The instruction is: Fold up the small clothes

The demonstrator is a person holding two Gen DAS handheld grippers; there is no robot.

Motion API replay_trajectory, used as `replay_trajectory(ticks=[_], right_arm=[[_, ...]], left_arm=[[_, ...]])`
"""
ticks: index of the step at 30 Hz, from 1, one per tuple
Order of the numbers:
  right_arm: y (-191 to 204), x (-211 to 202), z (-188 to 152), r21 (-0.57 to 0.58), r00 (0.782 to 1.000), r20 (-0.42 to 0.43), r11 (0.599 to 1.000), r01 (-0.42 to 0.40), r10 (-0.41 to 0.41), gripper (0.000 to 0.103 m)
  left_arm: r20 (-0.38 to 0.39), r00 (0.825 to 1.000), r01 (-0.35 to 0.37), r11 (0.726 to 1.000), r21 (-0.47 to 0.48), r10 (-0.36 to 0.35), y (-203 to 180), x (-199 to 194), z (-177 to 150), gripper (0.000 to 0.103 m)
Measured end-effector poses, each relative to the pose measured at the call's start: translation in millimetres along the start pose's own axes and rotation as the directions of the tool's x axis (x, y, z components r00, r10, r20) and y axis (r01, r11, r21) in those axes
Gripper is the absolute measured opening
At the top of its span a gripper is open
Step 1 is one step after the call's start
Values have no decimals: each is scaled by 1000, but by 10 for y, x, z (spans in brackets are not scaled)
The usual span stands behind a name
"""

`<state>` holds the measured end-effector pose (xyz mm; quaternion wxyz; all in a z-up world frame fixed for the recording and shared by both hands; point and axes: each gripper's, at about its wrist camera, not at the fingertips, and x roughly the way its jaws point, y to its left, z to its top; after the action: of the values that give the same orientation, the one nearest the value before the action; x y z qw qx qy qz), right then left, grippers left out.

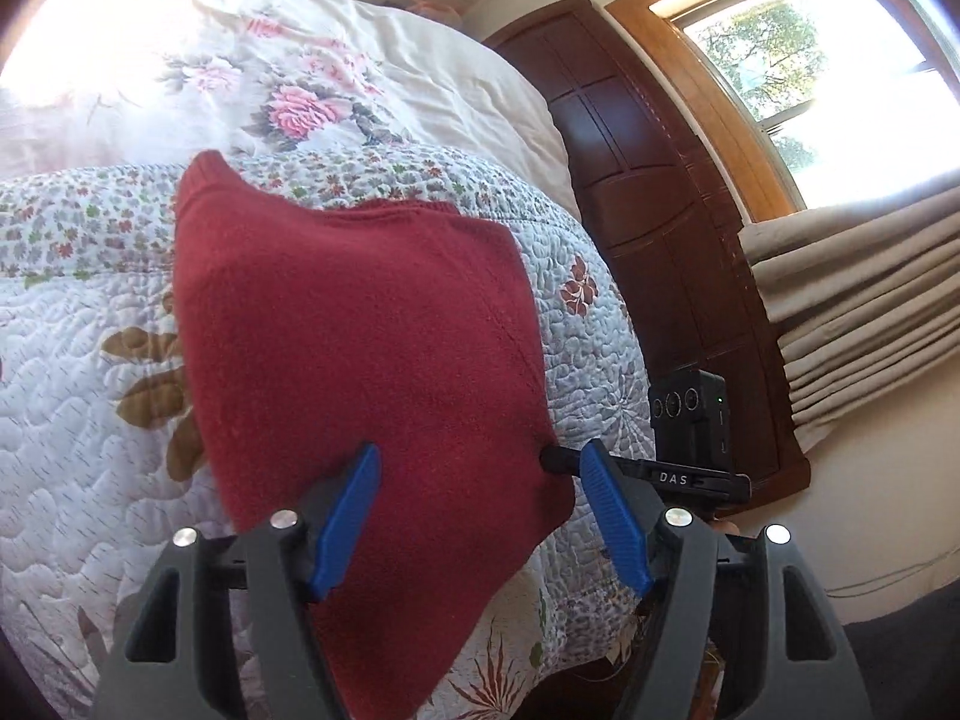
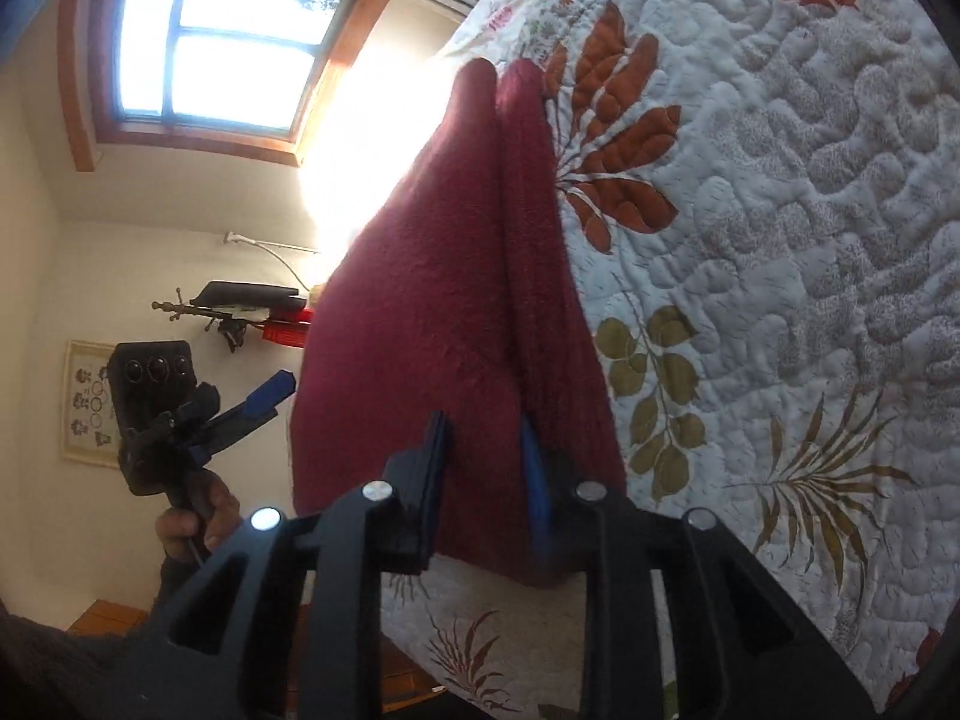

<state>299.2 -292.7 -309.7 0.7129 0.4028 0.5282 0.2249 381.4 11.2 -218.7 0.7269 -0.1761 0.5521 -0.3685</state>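
Observation:
A dark red knit garment (image 1: 360,330) lies folded on the quilted bedspread (image 1: 78,390), close to the bed's edge. My left gripper (image 1: 486,510) is open, its blue pads (image 1: 354,516) spread wide just over the garment's near part, gripping nothing. At the garment's right edge, my right gripper (image 1: 552,459) comes in from the side, pinched on the fabric. In the right wrist view the red garment (image 2: 432,312) rises as a thick fold between the pads of my right gripper (image 2: 483,468), which is shut on it. The left gripper (image 2: 264,405) hangs open beside the fold's left edge.
A cream floral cover (image 1: 300,90) lies farther up the bed. A dark wooden bed board (image 1: 660,240), a window (image 1: 810,60) and beige curtains (image 1: 870,312) stand to the right. A hand (image 2: 198,528) holds the left gripper; a coat rack (image 2: 228,312) stands by the wall.

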Motion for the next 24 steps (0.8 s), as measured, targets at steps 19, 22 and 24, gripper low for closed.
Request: replay_trajectory(ticks=[19,22,24], right_arm=[[-212,-164,169,15,993,-73,996,-90,91,93],[-277,13,538,34,985,-103,990,-135,137,93],[-358,233,779,73,975,-135,983,-168,176,93]], left_arm=[[-120,992,-62,963,-261,32,637,77,-607,91],[-108,993,2,948,-318,-39,736,132,-573,92],[-95,991,49,931,-362,-89,831,184,-560,92]])
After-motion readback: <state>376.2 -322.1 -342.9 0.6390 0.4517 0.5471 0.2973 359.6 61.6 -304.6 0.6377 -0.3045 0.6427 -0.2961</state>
